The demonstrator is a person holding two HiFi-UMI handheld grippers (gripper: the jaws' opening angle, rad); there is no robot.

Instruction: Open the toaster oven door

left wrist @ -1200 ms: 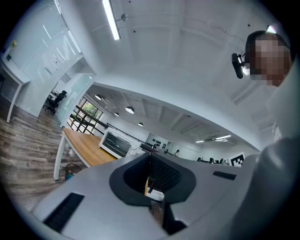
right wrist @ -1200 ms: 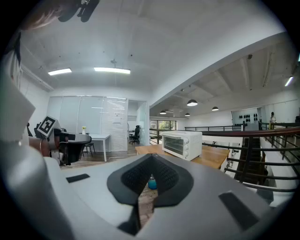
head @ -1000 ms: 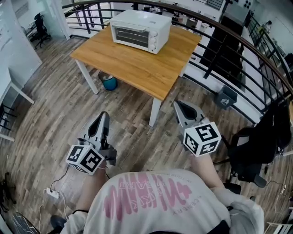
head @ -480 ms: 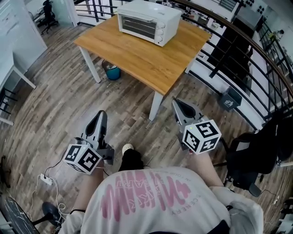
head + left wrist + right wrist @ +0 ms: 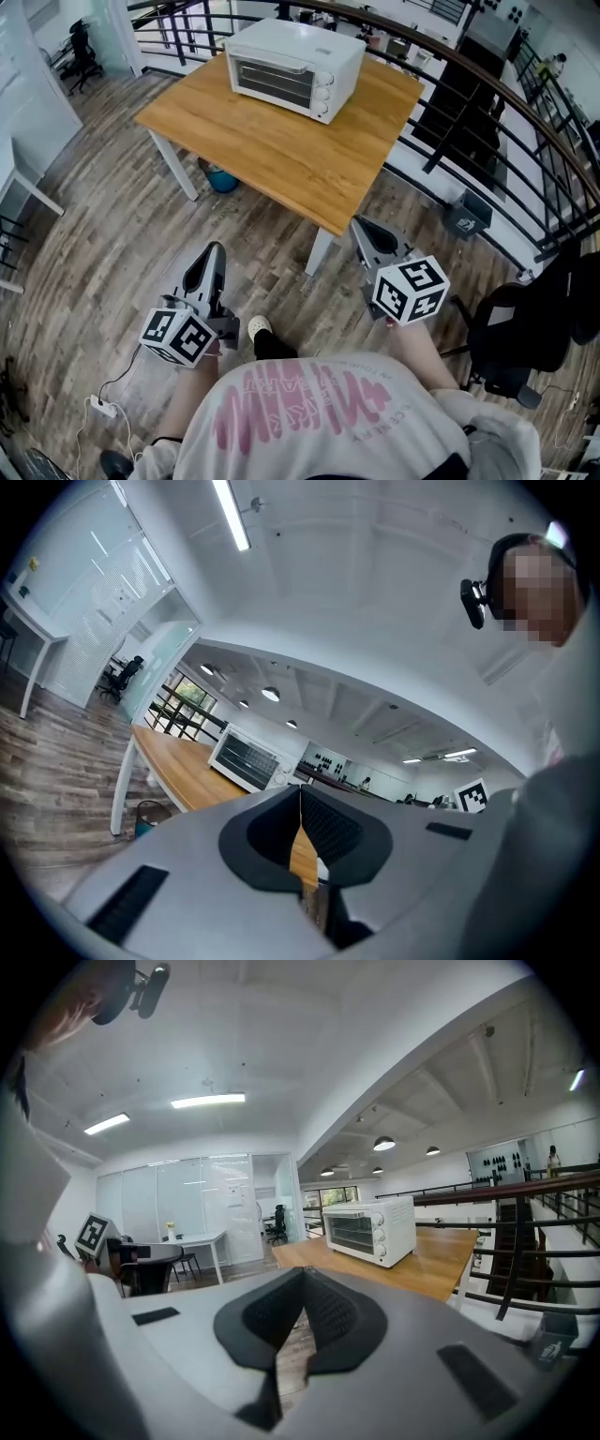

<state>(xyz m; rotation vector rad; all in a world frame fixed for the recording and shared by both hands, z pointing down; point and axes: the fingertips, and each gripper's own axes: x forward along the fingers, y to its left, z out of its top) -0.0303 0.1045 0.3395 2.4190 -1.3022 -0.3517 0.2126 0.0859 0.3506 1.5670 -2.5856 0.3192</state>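
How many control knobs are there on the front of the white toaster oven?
3 knobs, in one vertical column on the toaster oven front, right of its door: top knob, middle knob, bottom knob. None seems hidden.

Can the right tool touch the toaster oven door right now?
Probably not yet: the right tool hangs off the near corner of the table, and the toaster oven sits at its far side.

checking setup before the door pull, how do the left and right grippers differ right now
Left gripper hangs over open floor; right gripper points beside the table's near corner. The toaster oven shows left of the left gripper's fingers, but right of the right gripper's fingers. Both are shut, empty and well short of the oven.
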